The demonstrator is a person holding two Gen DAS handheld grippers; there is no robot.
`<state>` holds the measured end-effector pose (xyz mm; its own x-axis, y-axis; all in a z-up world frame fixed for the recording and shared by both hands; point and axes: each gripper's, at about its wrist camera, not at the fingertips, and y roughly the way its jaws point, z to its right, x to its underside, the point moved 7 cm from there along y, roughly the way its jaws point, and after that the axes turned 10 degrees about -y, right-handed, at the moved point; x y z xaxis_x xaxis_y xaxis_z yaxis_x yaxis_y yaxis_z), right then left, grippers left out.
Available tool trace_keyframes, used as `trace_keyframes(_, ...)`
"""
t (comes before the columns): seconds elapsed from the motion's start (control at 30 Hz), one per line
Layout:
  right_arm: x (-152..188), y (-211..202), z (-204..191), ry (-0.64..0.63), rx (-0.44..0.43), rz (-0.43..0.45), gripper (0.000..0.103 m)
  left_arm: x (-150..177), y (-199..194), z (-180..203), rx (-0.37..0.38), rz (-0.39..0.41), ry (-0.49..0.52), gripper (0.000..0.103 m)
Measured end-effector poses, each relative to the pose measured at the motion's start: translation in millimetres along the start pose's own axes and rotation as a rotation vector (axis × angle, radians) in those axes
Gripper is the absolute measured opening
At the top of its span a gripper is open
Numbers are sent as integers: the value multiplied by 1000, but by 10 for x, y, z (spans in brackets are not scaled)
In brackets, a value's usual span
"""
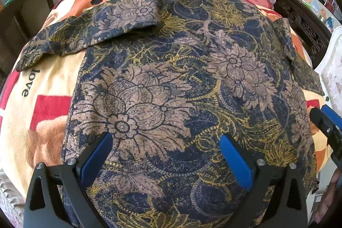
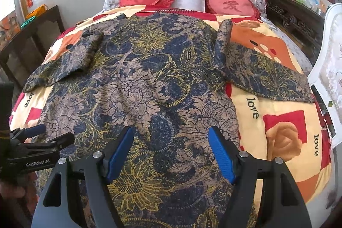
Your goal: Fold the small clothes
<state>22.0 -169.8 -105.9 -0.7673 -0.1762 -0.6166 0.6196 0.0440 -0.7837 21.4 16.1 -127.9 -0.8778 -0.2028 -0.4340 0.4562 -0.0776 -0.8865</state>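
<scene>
Left wrist view shows me my left gripper [image 1: 165, 155] spread wide, empty, above the floral shirt [image 1: 171, 78] lying flat on the blanket [image 1: 42, 104]; my right gripper [image 2: 171, 151] likewise gapes empty over it.

The floral shirt's [image 1: 171, 89] hem runs off the lower picture edge in both views; its folded left sleeve [image 1: 136, 10] covers the shoulder.

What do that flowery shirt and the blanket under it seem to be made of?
The shirt looks like thin woven cloth, perhaps cotton or rayon: matte, printed, lying flat with soft creases. The blanket looks like plush fleece, fuzzy and slightly blurred at the colour edges. Exact fibres cannot be told.
</scene>
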Motion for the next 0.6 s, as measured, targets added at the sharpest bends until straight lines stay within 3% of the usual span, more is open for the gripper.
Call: trace_keyframes(0.6, -40, 78, -29, -12, 6, -5, 82, -122, 179, 20, -26, 16, 34, 102)
